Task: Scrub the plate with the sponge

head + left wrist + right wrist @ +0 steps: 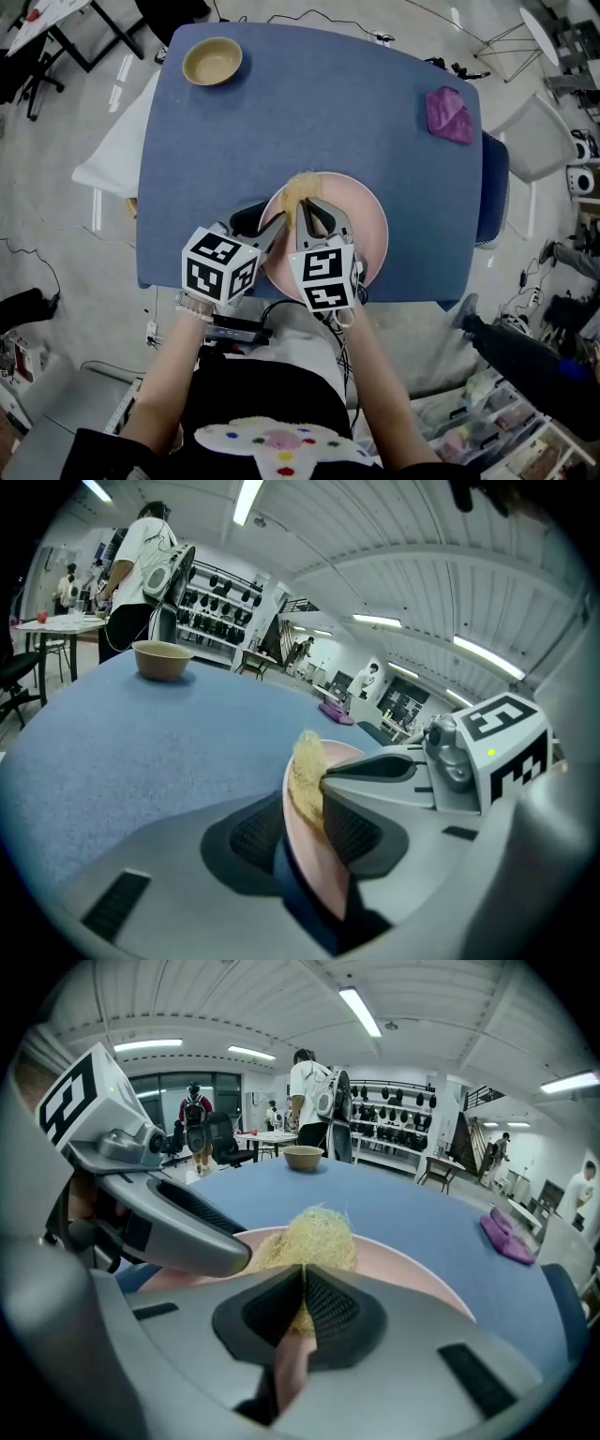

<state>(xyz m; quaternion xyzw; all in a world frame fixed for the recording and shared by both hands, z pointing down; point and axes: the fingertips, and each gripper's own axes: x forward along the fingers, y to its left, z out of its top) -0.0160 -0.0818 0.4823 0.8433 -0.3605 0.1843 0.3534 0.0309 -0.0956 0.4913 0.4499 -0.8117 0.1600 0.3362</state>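
**Scrubbing Without a Firm Hold**

The left gripper [267,225] stands spread, with the near-left rim of the pink plate [367,225] between its jaws but not clamped. The right gripper [302,1312] pinches the sponge [302,190], which rests at the plate's far rim. A hard stroke could, I judge, send the plate skating across the blue table [375,94] (nothing pins it). The plate holds only the sponge. The tan bowl [213,61] at the far corner looks empty.

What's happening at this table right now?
A person works two handheld grippers over a pink plate on a blue table. The right gripper is shut on a yellow sponge lying on the plate's far side. The left gripper is open, with the plate's near rim between its jaws.
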